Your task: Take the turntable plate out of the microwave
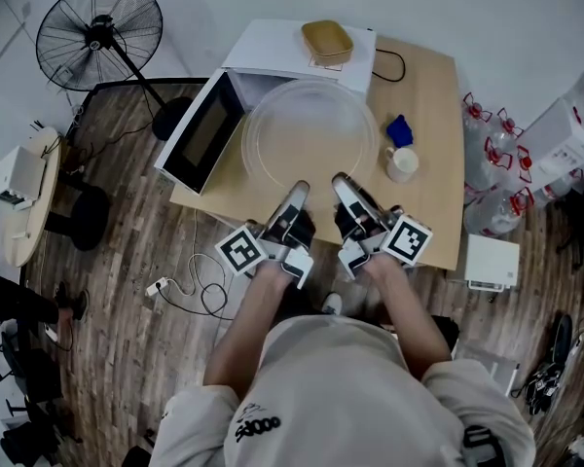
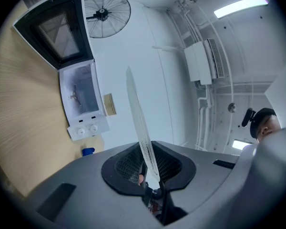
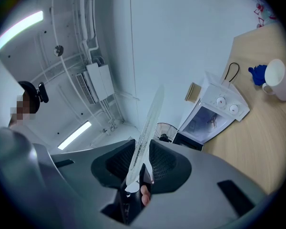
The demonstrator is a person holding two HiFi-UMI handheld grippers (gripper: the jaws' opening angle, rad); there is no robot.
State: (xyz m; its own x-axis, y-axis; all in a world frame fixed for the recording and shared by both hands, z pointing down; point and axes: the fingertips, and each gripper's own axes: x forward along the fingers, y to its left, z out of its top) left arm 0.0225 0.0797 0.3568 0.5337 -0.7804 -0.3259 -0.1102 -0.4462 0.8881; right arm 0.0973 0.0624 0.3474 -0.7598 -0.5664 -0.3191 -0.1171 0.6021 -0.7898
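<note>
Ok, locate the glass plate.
Head view, centre: glass plate held by its near edge in the left gripper and right gripper, above the table, outside the open microwave.

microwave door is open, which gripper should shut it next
Left, probably: the white microwave's open door is on the left gripper's side, farther from the right gripper. Both grip the clear glass turntable plate, so set it down first.

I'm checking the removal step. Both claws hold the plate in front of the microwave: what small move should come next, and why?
Probably lower the plate flat onto the table. It is already out of the microwave, clamped at its near rim by the left claw and right claw, with wood showing beneath it beside the mug.
</note>
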